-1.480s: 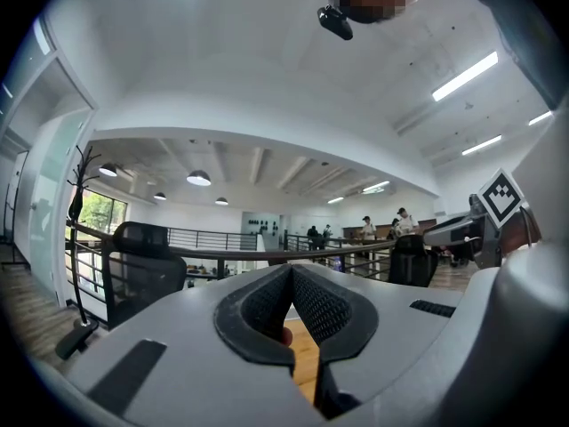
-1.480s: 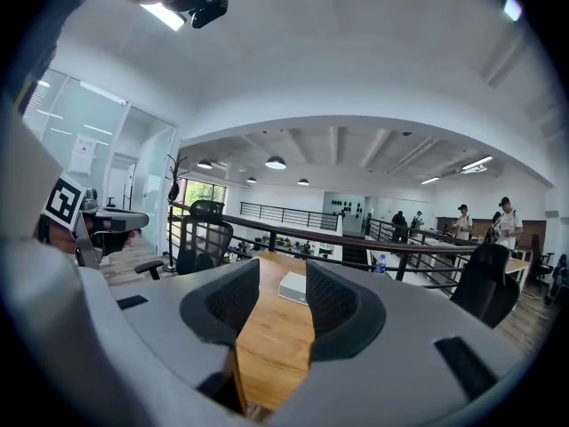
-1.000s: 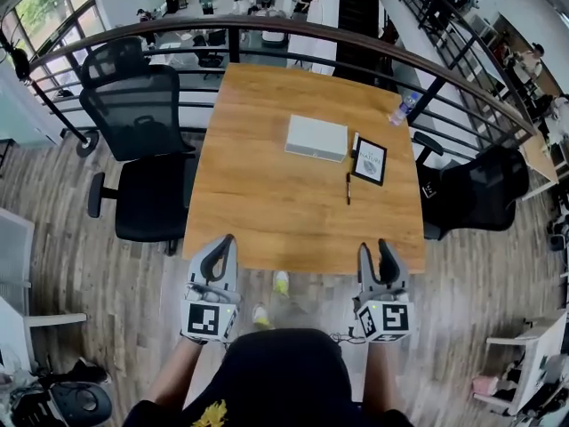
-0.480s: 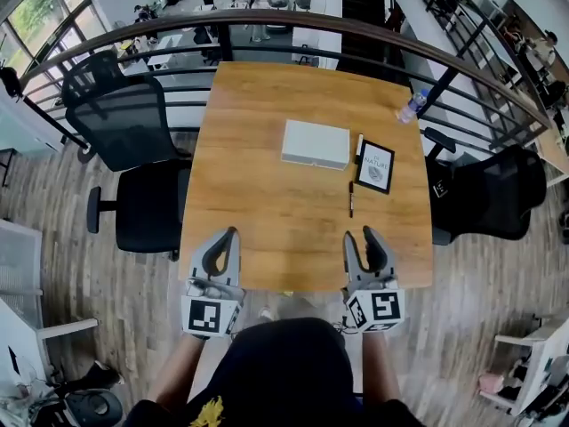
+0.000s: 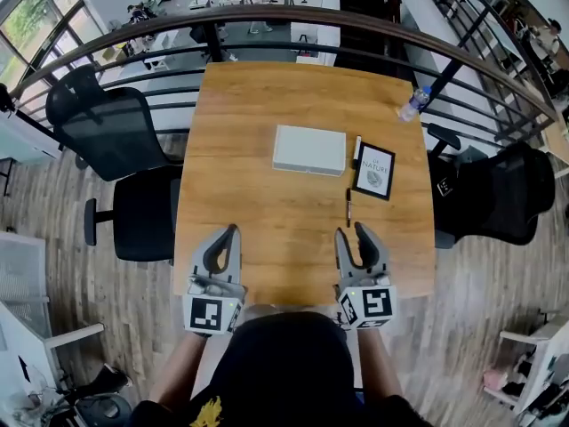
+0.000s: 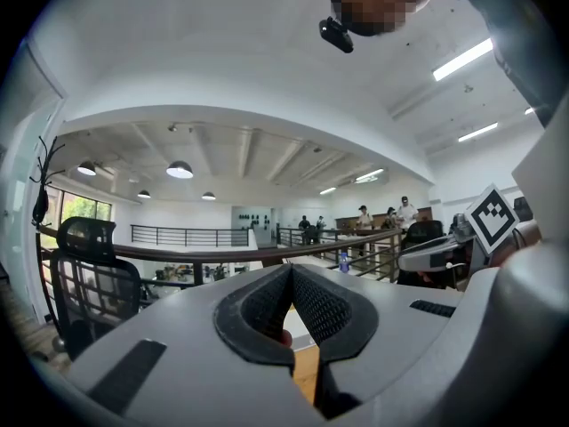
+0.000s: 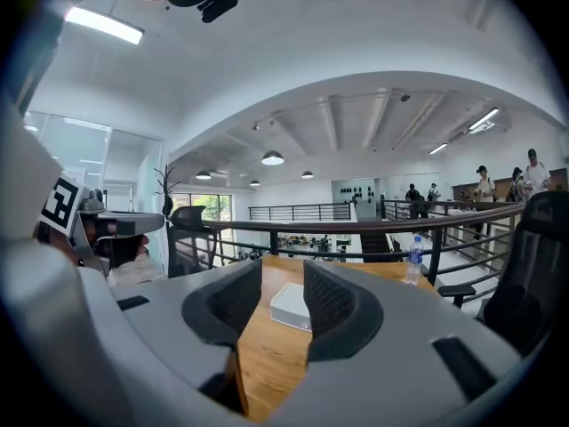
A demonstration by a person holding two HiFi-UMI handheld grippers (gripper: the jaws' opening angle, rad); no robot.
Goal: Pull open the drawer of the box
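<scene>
Head view: the approach step is judged to be in hand. The flat, white, smooth-sided box [image 5: 308, 149] is lying mid-way along the wood-grain worktop [image 5: 267, 212], well apart from the left gripper [image 5: 231, 230] and the right gripper [image 5: 351, 231], which are hovering over the near edge. The next move calls for reaching the box and locating its drawer front, which is not discernible here.

Left gripper view: the ribbed dark fingers [image 6: 320, 305] are meeting at the tips and holding nothing.

Right gripper view: the fingers are standing apart, having just been closing slightly, with nothing between them.
</scene>
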